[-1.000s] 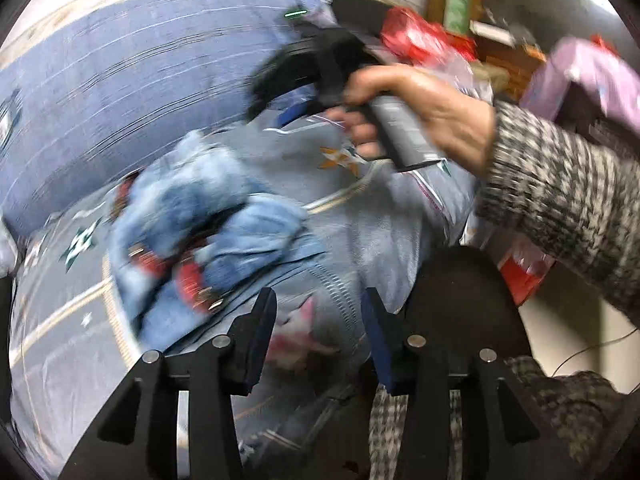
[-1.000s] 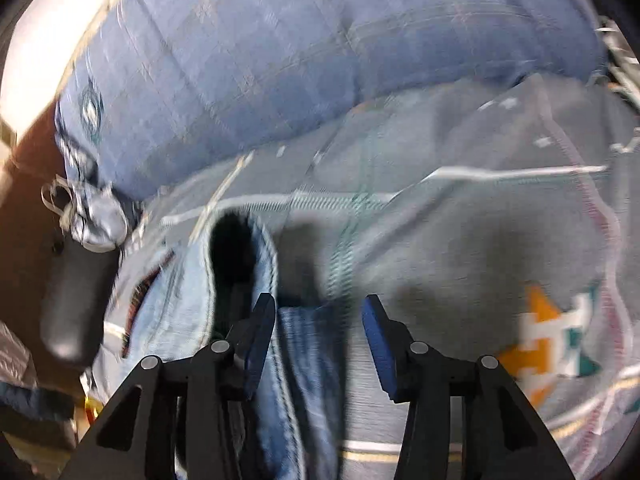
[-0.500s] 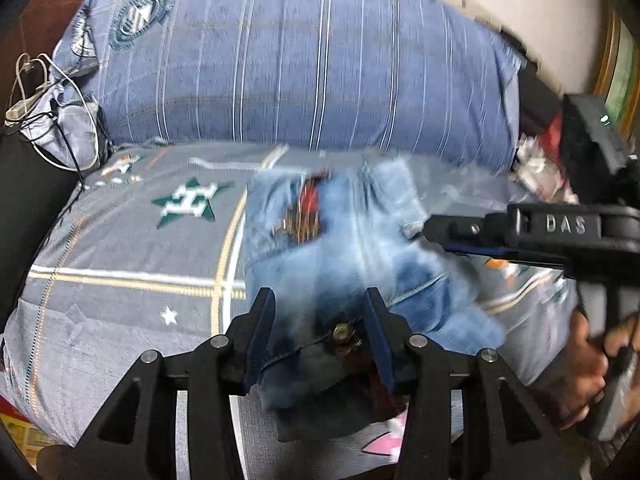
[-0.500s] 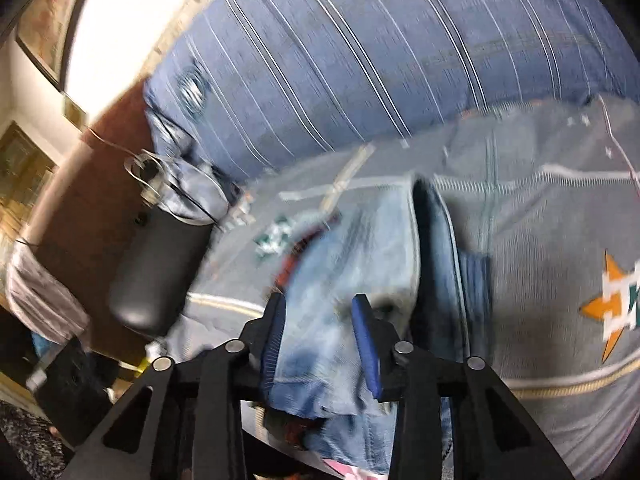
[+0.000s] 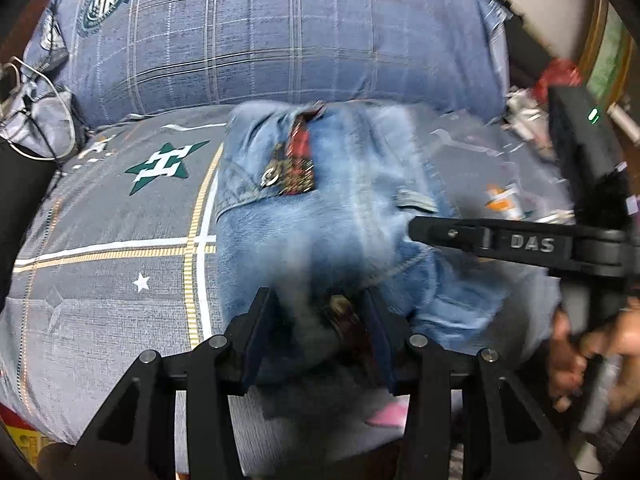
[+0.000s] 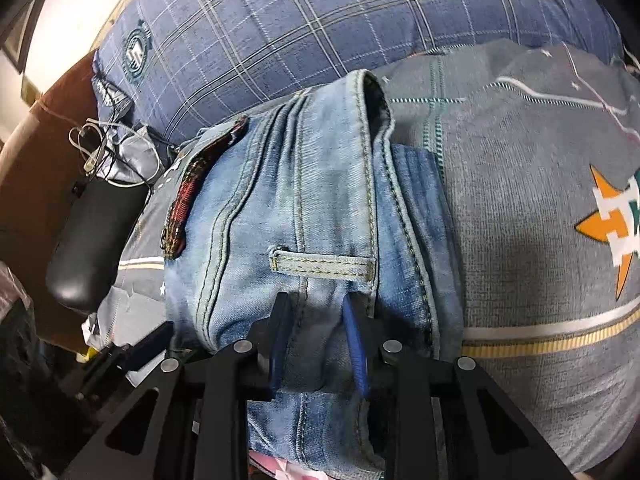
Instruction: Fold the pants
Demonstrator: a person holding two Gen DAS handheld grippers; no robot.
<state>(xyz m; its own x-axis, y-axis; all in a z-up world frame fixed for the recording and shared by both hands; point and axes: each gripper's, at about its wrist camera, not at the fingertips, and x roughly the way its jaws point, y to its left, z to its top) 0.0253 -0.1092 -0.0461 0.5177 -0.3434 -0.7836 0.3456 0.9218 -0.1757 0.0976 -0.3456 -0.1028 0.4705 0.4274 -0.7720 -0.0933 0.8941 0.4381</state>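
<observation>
Light blue jeans (image 5: 320, 220) with a red plaid lining lie bunched on a grey bedspread (image 5: 120, 260). In the left wrist view my left gripper (image 5: 316, 312) has denim between its fingers at the near waist, with the jaws fairly wide. My right gripper shows there as a black arm (image 5: 500, 240) over the jeans' right side. In the right wrist view the jeans (image 6: 300, 200) fill the middle, and my right gripper (image 6: 316, 320) is closed on the denim just below a belt loop (image 6: 324, 266).
A big blue checked pillow (image 5: 280, 32) lies behind the jeans. A black pouch (image 6: 92, 240) and white cables (image 6: 92, 148) sit at the left bed edge. Cluttered items (image 5: 560, 76) stand to the right. The bedspread carries star logos (image 6: 612, 224).
Both grippers came in over the jeans and took hold of the waist area. The right jaws narrowed onto denim; the jeans lifted and shifted towards the pillow.
</observation>
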